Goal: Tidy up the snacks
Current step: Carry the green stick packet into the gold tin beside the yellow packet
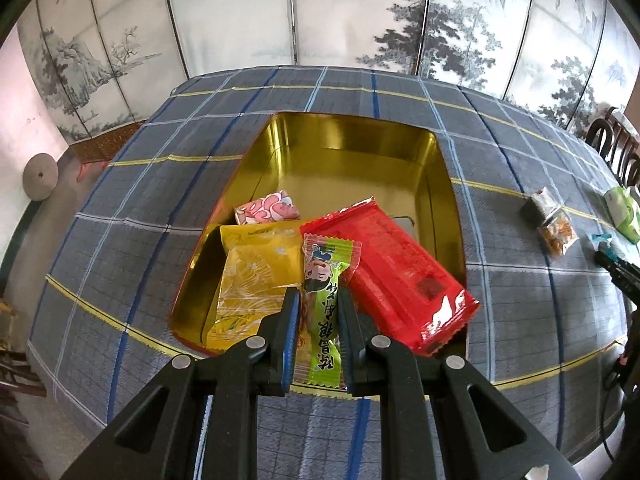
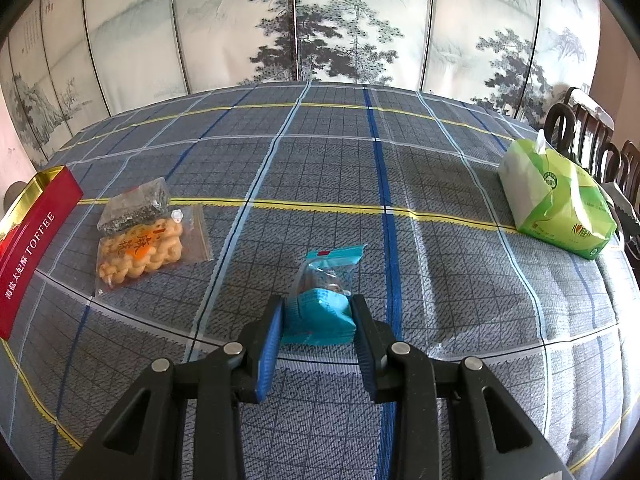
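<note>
A gold-lined tin (image 1: 352, 140) sits on the checked tablecloth and holds a pink snack (image 1: 267, 208), a yellow packet (image 1: 256, 276) and a red packet (image 1: 400, 272). Above its near edge my left gripper (image 1: 319, 300) is shut on a long green snack stick (image 1: 324, 300). In the right wrist view my right gripper (image 2: 318, 308) is shut on a blue-wrapped snack (image 2: 320, 300) resting on the cloth. A clear bag of twisted fried dough (image 2: 144, 248) and a dark seaweed-like packet (image 2: 136, 204) lie to its left, beside the tin's red side (image 2: 32, 252).
A green tissue pack (image 2: 560, 204) lies at the right of the table, near dark wooden chair backs (image 2: 592, 140). A painted folding screen (image 2: 320, 20) stands behind the table. The same loose snacks (image 1: 552, 220) appear right of the tin in the left wrist view.
</note>
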The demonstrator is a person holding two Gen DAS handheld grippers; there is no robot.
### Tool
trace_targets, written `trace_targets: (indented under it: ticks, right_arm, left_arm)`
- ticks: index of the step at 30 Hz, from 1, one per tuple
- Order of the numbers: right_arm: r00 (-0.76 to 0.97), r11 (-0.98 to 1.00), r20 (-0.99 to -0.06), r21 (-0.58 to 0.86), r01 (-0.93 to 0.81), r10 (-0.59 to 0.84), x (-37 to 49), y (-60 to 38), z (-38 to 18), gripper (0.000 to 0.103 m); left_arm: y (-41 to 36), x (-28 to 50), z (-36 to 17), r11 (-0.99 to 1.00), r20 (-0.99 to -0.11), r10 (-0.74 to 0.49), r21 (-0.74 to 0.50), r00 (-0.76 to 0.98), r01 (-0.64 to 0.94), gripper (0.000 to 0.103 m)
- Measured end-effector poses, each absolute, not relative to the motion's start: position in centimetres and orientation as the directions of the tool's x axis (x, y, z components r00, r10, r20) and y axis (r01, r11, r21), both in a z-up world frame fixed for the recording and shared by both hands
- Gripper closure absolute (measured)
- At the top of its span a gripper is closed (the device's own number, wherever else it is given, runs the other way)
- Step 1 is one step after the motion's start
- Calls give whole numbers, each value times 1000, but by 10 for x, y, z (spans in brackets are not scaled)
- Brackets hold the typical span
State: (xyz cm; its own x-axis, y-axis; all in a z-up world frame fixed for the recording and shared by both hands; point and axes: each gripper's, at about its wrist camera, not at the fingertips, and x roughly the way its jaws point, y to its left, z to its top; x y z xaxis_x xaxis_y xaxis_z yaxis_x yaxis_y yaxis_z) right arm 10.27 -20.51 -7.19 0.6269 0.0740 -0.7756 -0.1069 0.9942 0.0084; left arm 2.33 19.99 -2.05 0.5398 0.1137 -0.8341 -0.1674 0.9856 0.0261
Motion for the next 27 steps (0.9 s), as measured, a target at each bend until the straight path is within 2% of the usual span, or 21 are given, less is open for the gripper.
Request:
trace_targets:
  ticks: [15, 27]
  right_arm:
    - [627, 994, -776, 6, -107, 72, 103, -203, -72, 69]
    - [627, 994, -776, 2, -107, 69, 102, -203, -71, 69]
  left_arm:
    - [206, 25, -33, 984, -845, 143, 66, 516, -165, 87]
    - [202, 25, -31, 983, -843, 158, 84, 514, -165, 78]
